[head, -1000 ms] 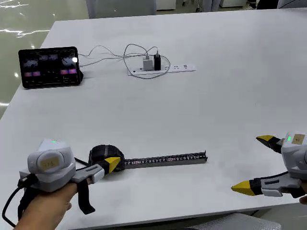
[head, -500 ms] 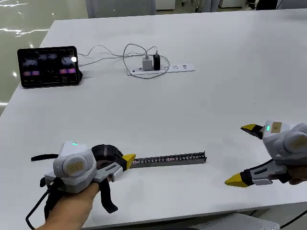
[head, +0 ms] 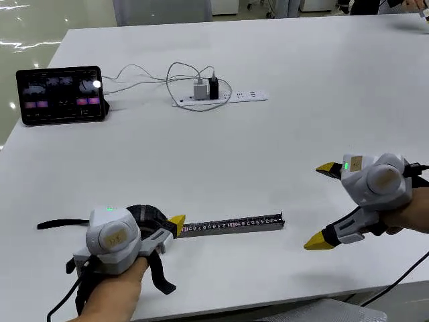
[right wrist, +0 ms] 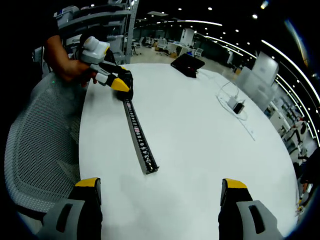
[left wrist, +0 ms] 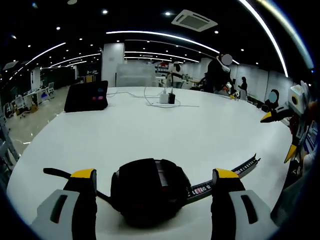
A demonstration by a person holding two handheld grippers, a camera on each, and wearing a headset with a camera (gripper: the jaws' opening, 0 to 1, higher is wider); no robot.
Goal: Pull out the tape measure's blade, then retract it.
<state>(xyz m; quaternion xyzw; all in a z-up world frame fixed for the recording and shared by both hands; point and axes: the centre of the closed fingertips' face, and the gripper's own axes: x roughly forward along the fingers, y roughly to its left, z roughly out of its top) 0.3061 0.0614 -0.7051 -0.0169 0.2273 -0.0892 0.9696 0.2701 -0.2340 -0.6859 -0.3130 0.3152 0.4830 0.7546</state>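
Note:
The black tape measure case (head: 146, 213) lies near the table's front left. Its blade (head: 231, 225) is pulled out to the right, flat on the table, ending in a hook (head: 282, 219). My left gripper (head: 163, 216) is open, with one yellow-tipped jaw on each side of the case (left wrist: 152, 190) and a small gap at each side. The blade (left wrist: 235, 172) runs off to the right of it. My right gripper (head: 320, 205) hangs open just right of the hook. In the right gripper view the hook (right wrist: 150, 169) lies a little ahead of my right gripper (right wrist: 160, 184).
A tablet (head: 62, 94) stands at the back left. A white power strip (head: 221, 96) with chargers and looped cables lies behind the middle. A black strap (head: 60, 223) trails left of the case. A mesh chair (right wrist: 40, 150) stands at the table's front edge (head: 268, 307).
My left gripper has moved right from beside the case until its jaws straddle it. My right gripper has moved left and up toward the blade's hook. The blade has not moved.

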